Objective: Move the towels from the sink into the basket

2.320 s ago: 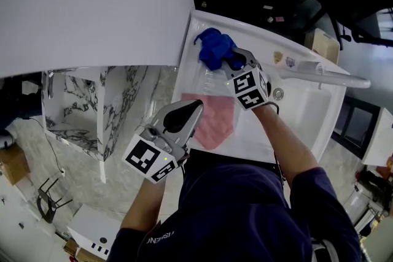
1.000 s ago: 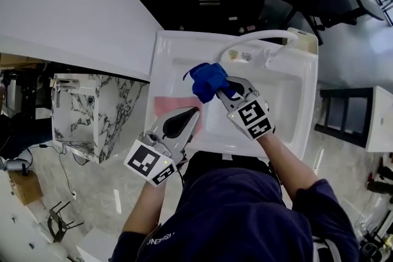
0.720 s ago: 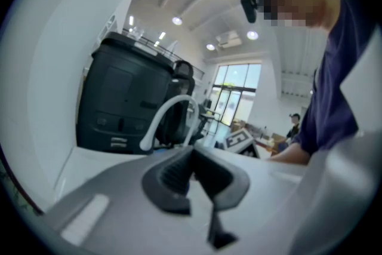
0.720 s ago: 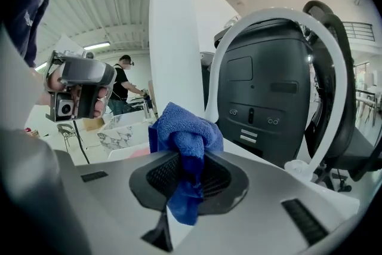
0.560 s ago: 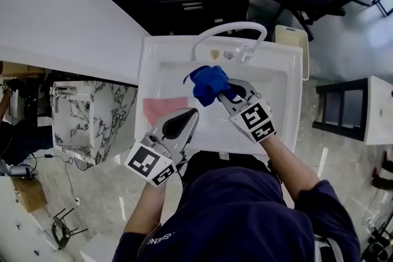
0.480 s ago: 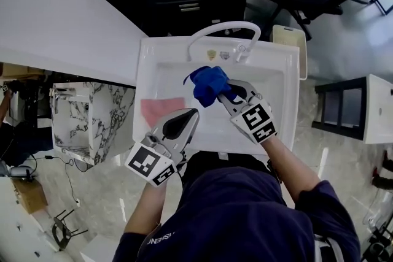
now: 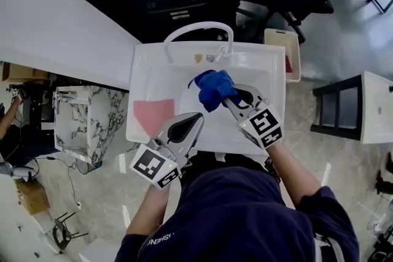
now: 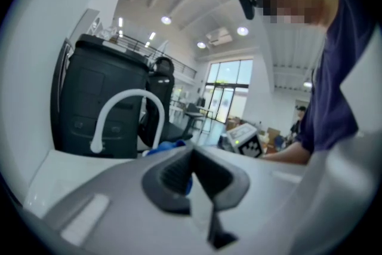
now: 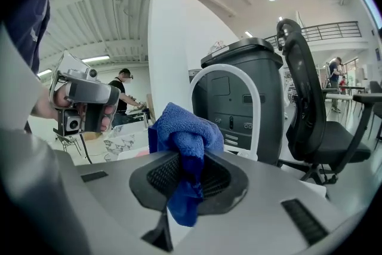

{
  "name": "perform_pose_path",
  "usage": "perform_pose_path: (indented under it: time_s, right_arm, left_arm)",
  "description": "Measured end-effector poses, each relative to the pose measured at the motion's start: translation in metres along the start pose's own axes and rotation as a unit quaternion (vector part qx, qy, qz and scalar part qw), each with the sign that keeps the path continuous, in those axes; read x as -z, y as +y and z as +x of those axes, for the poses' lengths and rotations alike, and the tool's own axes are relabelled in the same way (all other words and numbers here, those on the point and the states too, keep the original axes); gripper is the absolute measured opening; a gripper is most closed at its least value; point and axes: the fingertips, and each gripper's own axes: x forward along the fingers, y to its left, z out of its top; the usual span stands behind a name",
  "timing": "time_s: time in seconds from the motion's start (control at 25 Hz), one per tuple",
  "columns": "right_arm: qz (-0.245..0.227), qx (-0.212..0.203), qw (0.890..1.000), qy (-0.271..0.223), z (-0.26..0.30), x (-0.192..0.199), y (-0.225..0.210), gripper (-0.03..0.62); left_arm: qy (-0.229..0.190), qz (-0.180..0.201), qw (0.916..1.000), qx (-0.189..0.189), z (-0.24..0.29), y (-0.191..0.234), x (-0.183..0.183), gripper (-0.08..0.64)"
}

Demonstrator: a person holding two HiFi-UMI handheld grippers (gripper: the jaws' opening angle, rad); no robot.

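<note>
Towels number two: blue towel (image 7: 214, 88), pink towel (image 7: 153, 116).

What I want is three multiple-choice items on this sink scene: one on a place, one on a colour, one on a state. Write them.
1. Where does the pink towel lie?
A) flat in the sink, at its left
B) in a gripper
C) on the floor

2. What colour is the towel in the right gripper?
A) white
B) pink
C) blue

3. How does the left gripper stand?
A) wide open
B) shut, empty
C) shut on the pink towel

Answers:
1. A, it lies spread on the basin floor.
2. C, the blue towel bunches between the jaws.
3. B, its jaws meet with nothing between them.
</note>
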Motion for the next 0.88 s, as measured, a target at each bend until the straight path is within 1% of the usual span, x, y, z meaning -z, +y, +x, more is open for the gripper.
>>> perform_pose_path:
  time_s: [0.2,0.48,0.68,0.88]
  right_arm:
    - [0.012,0.012,1.0,-0.005,-0.022,0.003,-0.01,0.058]
    - [0.029,0.039,0.999,-0.011,-0.042,0.005,-0.019,0.058]
    - [0.04,0.073,0.996,-0.006,-0.045,0.008,-0.013,0.058]
    - [0.041,0.114,0.993,-0.003,-0.043,0.004,0.002,0.058]
  left_arm:
    - [0.002,0.013,0.9999,0.005,0.006,-0.017,-0.004,0.002]
    - [-0.001,0.019,0.9997,0.015,-0.001,-0.019,-0.009,0.003]
    - [-0.004,0.014,0.9991,0.039,-0.017,-0.01,-0.006,0.002]
    - [-0.006,0.014,0.9971,0.074,-0.037,0.005,0.0,0.003]
